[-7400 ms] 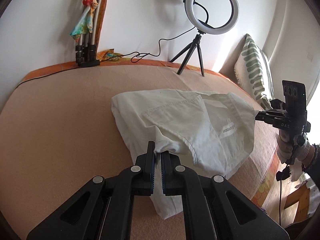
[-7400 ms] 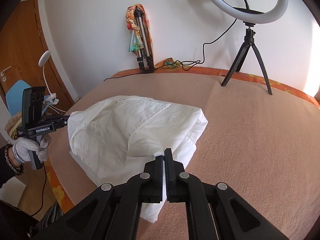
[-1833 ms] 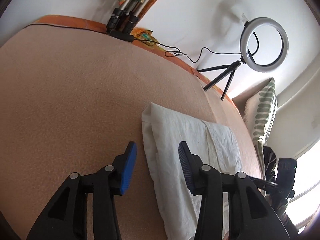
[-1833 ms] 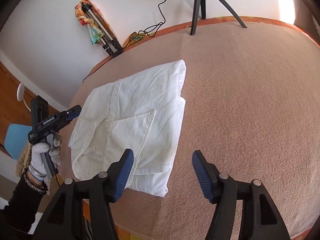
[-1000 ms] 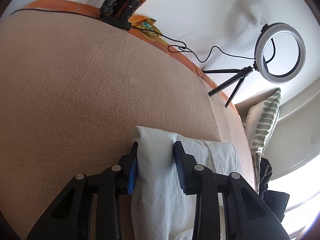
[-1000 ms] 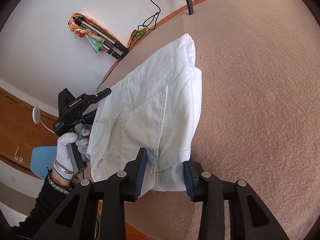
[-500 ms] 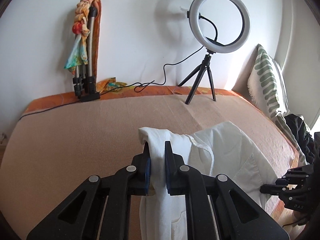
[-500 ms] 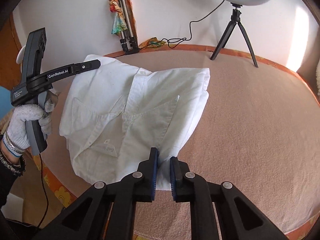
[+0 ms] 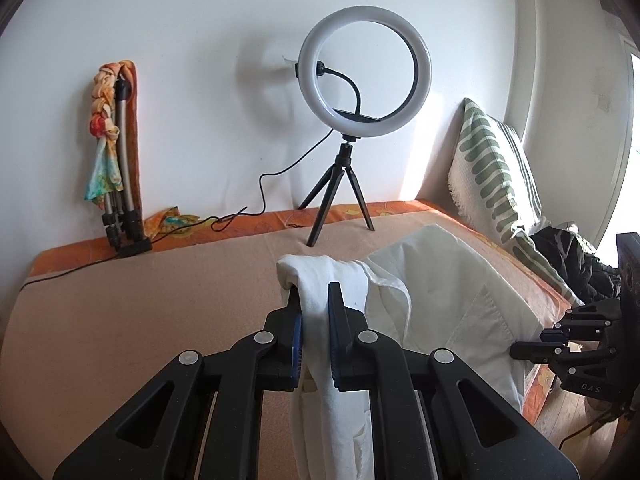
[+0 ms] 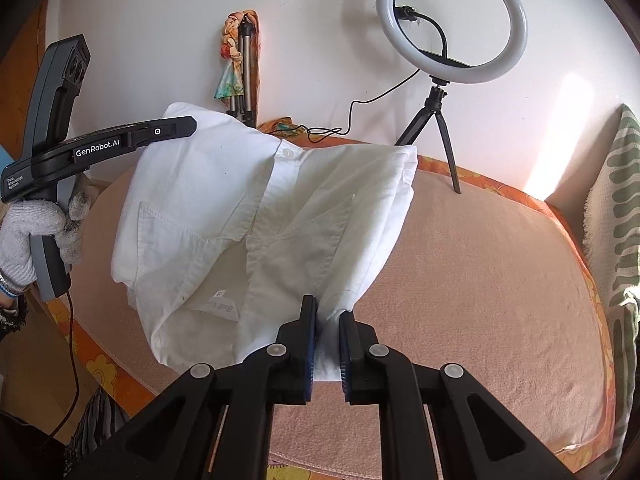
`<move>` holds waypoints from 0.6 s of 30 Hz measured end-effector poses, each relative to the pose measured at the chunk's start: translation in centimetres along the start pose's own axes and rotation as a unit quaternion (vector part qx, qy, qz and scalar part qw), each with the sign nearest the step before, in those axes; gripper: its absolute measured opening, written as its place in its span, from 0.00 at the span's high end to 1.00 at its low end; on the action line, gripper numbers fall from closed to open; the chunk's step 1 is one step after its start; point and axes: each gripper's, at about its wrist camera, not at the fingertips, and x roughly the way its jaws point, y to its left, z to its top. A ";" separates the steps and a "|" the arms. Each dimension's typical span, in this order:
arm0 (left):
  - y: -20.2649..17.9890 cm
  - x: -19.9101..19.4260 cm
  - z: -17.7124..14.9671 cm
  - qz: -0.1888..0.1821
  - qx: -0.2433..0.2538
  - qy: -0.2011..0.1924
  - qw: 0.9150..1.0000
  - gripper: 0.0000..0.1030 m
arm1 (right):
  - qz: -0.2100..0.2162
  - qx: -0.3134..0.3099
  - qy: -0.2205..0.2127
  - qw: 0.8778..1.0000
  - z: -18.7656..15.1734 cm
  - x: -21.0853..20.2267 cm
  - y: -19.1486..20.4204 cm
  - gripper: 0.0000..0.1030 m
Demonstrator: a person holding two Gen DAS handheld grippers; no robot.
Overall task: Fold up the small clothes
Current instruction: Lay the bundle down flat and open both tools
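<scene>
Shirt (image 10: 280, 216) hangs pinched between both tools (image 10: 327, 316) (image 9: 314, 300).

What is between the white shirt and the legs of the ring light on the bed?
Nothing: in the left wrist view, only bare pink blanket lies between the white shirt and the ring light tripod legs.

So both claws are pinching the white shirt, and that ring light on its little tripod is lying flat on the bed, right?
Not quite. The ring light stands upright on its tripod at the far edge of the bed, near the wall; the left wrist view shows it plainly. The rest holds: the left claw and the right claw are both shut on the white shirt.
</scene>
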 end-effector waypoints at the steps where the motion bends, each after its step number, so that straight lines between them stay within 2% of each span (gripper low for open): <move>1: -0.6 0.6 0.2 -0.005 0.000 0.002 1.000 0.91 | -0.004 0.003 0.000 1.000 -0.2 -0.2 -0.6 0.92; 5: -3.6 3.7 1.2 -0.028 0.011 0.012 0.999 0.91 | -0.026 0.014 -0.001 1.000 -0.6 -0.9 -4.0 0.93; 11: -8.8 9.9 3.8 -0.061 0.018 0.018 0.998 0.92 | -0.067 0.042 0.003 0.997 -0.6 -1.4 -11.5 0.93; 18: -14.8 16.9 6.4 -0.082 0.018 0.028 0.996 0.92 | -0.140 0.036 0.021 0.989 0.1 -0.4 -20.4 0.93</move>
